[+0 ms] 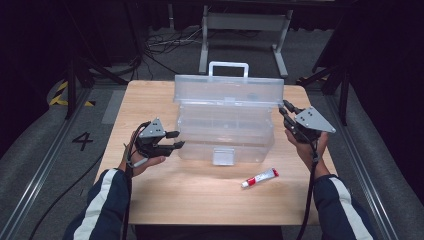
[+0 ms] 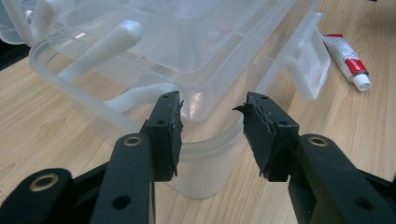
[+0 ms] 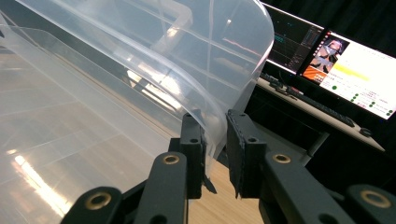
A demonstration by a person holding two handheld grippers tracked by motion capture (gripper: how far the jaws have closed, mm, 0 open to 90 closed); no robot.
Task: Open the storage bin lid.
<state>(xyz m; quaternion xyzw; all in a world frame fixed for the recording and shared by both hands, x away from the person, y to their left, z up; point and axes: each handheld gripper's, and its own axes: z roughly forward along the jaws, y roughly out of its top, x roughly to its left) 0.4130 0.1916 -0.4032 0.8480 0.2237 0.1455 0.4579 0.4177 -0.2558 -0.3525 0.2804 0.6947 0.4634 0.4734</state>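
A clear plastic box (image 1: 225, 135) stands in the middle of the wooden table (image 1: 200, 195), its lid (image 1: 228, 90) raised upright with the white handle (image 1: 228, 65) on top. My left gripper (image 1: 176, 140) is open beside the box's left front corner. In the left gripper view that gripper (image 2: 212, 109) has the rounded corner of the box (image 2: 205, 154) just beyond its tips, with nothing gripped. My right gripper (image 1: 286, 107) is at the lid's right edge. In the right gripper view that gripper (image 3: 215, 126) has the lid (image 3: 140, 56) edge between narrowly parted jaws, with a small gap at one pad.
A small white and red tube (image 1: 260, 178) lies on the table in front of the box, to the right of its front latch (image 1: 223, 156); the tube (image 2: 348, 58) also lies past the latch (image 2: 308, 65). Lit monitors (image 3: 355, 70) stand on a desk beyond the table.
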